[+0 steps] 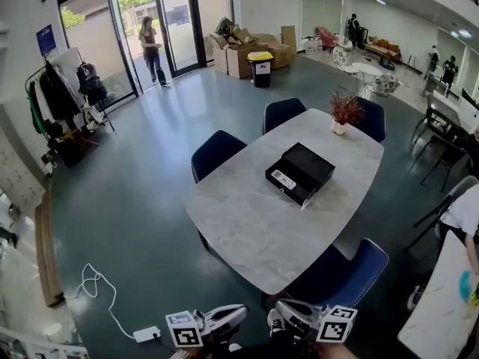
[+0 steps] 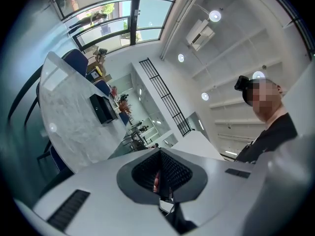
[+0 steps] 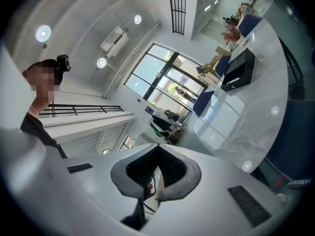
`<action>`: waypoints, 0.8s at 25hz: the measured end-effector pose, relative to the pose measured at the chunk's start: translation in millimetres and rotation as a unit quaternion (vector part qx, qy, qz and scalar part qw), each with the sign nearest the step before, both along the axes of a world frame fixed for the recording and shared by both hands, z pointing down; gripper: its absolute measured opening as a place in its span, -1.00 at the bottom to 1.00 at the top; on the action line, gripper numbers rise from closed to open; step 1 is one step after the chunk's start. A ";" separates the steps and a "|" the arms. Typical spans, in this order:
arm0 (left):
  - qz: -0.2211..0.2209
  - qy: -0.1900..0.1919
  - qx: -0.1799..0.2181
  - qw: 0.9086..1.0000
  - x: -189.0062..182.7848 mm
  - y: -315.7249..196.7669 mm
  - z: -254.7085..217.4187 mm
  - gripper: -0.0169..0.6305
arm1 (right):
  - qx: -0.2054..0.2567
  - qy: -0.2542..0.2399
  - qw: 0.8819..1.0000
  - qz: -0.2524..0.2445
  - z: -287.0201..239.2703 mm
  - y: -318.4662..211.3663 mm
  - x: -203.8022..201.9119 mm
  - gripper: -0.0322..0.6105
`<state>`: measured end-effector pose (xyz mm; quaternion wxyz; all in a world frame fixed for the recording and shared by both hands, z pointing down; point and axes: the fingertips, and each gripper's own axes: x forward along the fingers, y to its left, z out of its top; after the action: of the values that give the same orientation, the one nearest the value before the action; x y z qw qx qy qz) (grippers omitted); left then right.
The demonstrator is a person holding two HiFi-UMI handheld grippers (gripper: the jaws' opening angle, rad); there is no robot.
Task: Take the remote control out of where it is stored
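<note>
The remote control itself is nowhere in view; judging by the task, it lies inside the black box (image 1: 301, 173), which sits apparently closed, a white label (image 1: 284, 179) on its near face, toward the far right part of the marble table (image 1: 247, 238). A small potted plant (image 1: 345, 114) stands beyond the box near the table's far edge, and a blue chair (image 1: 352, 269) is tucked in at the near corner. The left gripper (image 2: 160, 151) and the right gripper (image 3: 157, 146) are held low at the bottom of the head view, well apart from the box and short of the table's near edge; each has its 2 jaws pressed together with nothing between the pads. As far as can be judged, the task has barely begun: the box is untouched, and what remains is to reach it, open it, find the remote and lift it out. A person (image 1: 152, 49) stands by the glass doors (image 1: 179, 17) across the hall
</note>
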<state>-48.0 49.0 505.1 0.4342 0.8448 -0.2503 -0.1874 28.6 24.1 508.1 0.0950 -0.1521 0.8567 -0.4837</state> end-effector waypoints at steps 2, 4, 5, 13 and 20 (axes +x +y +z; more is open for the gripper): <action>-0.002 0.001 -0.005 1.000 5.7 -10.4 2.2 -0.93 | -0.003 0.001 1.000 -0.003 1.7 -11.8 5.8 -0.87; -0.005 0.001 -0.008 1.000 11.5 -21.1 3.6 -0.93 | 0.002 0.013 1.000 -0.006 2.7 -25.5 11.2 -0.87; -0.006 0.001 -0.010 1.000 14.4 -25.9 4.3 -0.93 | 0.009 0.023 1.000 -0.009 2.3 -32.6 13.8 -0.87; -0.037 -0.010 -0.023 0.999 25.8 -54.4 6.8 -0.93 | -0.028 -0.006 0.999 -0.045 12.3 -62.3 19.3 -0.87; -0.071 -0.029 -0.032 0.997 31.5 -72.2 2.6 -0.93 | -0.038 -0.022 0.996 -0.081 15.1 -86.2 21.5 -0.87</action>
<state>-16.5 -23.2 507.6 0.4386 0.8157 -0.3285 -0.1851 50.1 -62.0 523.1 0.0684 -0.0746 0.8449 -0.5252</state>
